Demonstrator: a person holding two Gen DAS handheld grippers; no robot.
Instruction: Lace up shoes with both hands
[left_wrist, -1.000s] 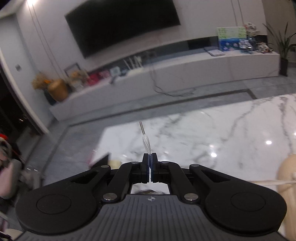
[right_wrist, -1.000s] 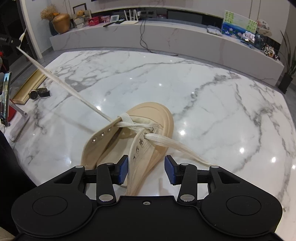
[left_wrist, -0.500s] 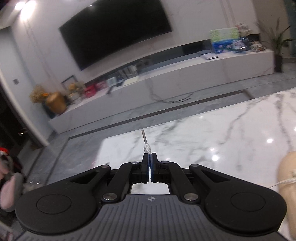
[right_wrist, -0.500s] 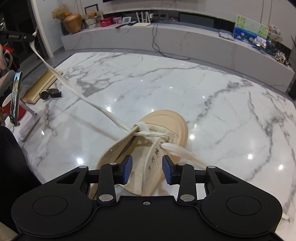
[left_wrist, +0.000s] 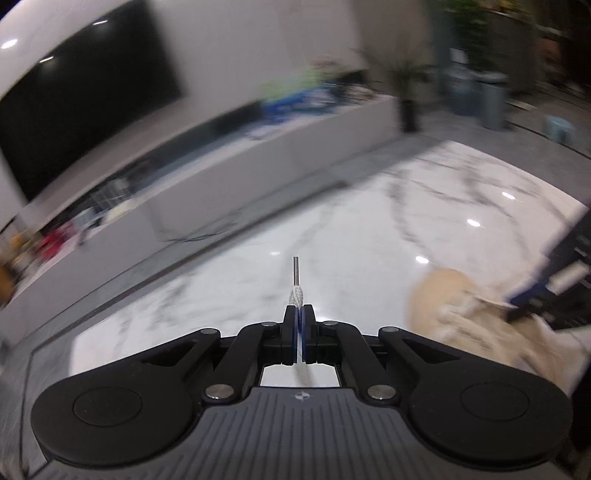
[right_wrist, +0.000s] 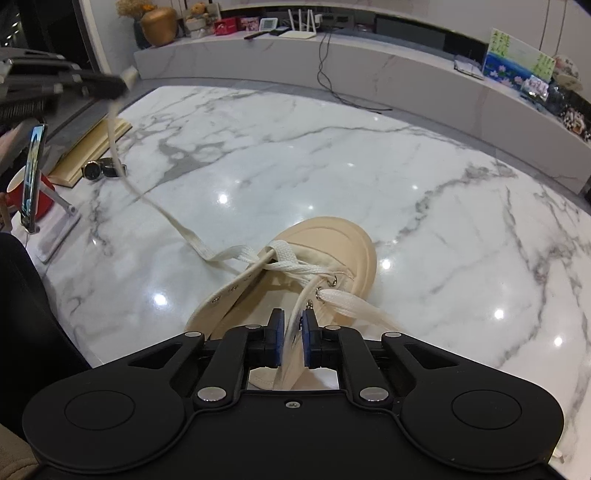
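A cream canvas shoe (right_wrist: 332, 247) lies on the white marble table (right_wrist: 443, 192), toe pointing away; it shows blurred at the right of the left wrist view (left_wrist: 458, 314). My right gripper (right_wrist: 292, 334) is shut on the shoe's right eyelet flap (right_wrist: 295, 325). A flat white lace (right_wrist: 177, 229) runs slack from the front eyelets up to my left gripper (right_wrist: 110, 86). In its own view the left gripper (left_wrist: 299, 317) is shut on the lace end, whose aglet (left_wrist: 295, 271) sticks out ahead. The other lace end (right_wrist: 354, 306) lies to the right of the shoe.
At the table's left edge stand a phone on a stand (right_wrist: 33, 177), a red cup (right_wrist: 42, 199), a wristwatch (right_wrist: 98, 170) and a wooden board (right_wrist: 92, 147). A long white TV bench (right_wrist: 369, 66) runs behind the table. Dark clothing (right_wrist: 22, 295) fills the near left.
My right gripper has closed from wide open onto the eyelet flap. My left gripper has swung right towards the shoe, and the taut lace has gone slack.
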